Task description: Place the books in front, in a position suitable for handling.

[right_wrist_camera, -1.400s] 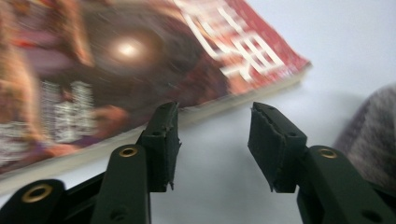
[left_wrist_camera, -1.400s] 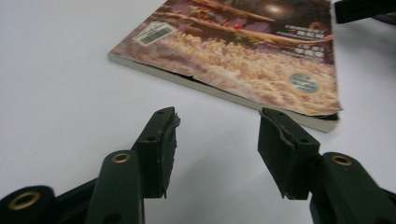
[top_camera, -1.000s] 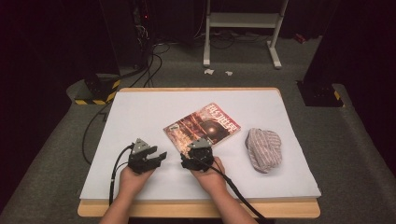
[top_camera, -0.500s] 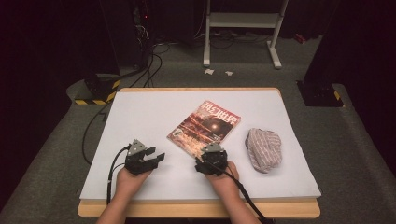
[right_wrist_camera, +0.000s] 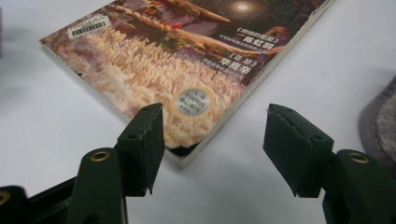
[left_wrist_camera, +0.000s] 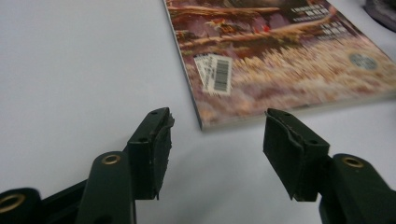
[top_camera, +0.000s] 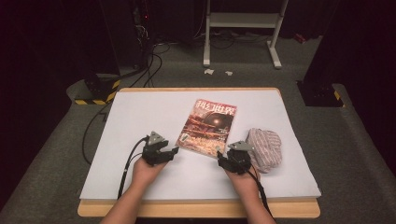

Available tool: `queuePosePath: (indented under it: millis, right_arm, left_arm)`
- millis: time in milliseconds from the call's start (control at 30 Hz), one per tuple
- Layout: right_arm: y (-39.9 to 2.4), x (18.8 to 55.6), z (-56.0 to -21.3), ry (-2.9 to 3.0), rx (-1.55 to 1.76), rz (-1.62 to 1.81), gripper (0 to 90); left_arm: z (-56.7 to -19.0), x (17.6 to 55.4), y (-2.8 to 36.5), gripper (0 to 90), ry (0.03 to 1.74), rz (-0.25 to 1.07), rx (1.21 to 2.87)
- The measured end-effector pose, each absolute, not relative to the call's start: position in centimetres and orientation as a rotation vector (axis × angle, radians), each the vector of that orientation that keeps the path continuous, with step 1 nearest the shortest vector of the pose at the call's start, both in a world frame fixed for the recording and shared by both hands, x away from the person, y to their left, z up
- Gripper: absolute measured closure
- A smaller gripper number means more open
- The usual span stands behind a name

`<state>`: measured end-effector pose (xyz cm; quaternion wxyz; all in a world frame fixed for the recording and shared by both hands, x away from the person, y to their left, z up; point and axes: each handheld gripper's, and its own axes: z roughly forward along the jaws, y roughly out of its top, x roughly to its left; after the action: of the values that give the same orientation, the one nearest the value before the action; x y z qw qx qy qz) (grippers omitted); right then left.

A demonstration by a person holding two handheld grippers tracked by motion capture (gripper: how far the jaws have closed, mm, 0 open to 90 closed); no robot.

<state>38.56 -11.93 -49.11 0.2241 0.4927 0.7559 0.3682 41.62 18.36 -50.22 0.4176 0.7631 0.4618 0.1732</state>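
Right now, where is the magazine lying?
In the high view the magazine lies flat near the middle of the white table, just left of the striped cloth, its near corners facing both open claws.

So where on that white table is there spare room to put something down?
The widest bare stretch of the table lies left of the magazine, beyond the left gripper. A narrower strip runs along the far edge behind the magazine. It is crowded front right, where the right gripper sits between the magazine's corner and the striped cloth.
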Motion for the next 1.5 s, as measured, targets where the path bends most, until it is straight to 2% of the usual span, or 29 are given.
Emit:
queuePosePath:
  millis: [200,433,800,933,1033,1200,1233,1333,1500]
  right_arm:
    - [-11.2,41.6,-50.1,2.133,1.434,1.000,37.6]
    - [-10.6,42.1,-50.2,2.165,1.460,0.998,39.3]
    - [-10.4,40.9,-50.1,2.180,1.420,0.984,44.9]
    - [-10.5,39.8,-50.1,2.191,1.406,0.997,47.9]
    - [-10.6,38.5,-50.2,2.200,1.383,1.021,49.4]
    - [-10.7,38.0,-50.2,2.225,1.359,1.030,47.8]
    - [-10.7,38.3,-50.1,2.221,1.340,1.018,43.6]
    - [-10.4,39.3,-50.0,2.195,1.356,1.022,40.9]
    - [-10.0,41.5,-50.3,2.210,1.412,1.018,37.7]
  left_arm:
    - [-50.6,44.5,16.2,43.4,1.201,0.373,1.957]
    - [-50.6,44.1,15.6,47.3,1.207,0.395,1.966]
    - [-50.4,41.3,16.2,50.3,1.162,0.395,2.008]
    - [-50.3,39.0,16.6,50.7,1.135,0.382,2.036]
    - [-50.2,37.0,16.5,51.6,1.095,0.426,2.085]
    - [-50.1,36.2,17.4,53.2,1.117,0.379,2.038]
    - [-50.0,36.4,17.6,52.8,1.129,0.411,2.014]
    - [-49.5,38.0,17.7,50.3,1.160,0.432,1.954]
    - [-50.4,40.2,17.0,47.3,1.201,0.391,1.987]
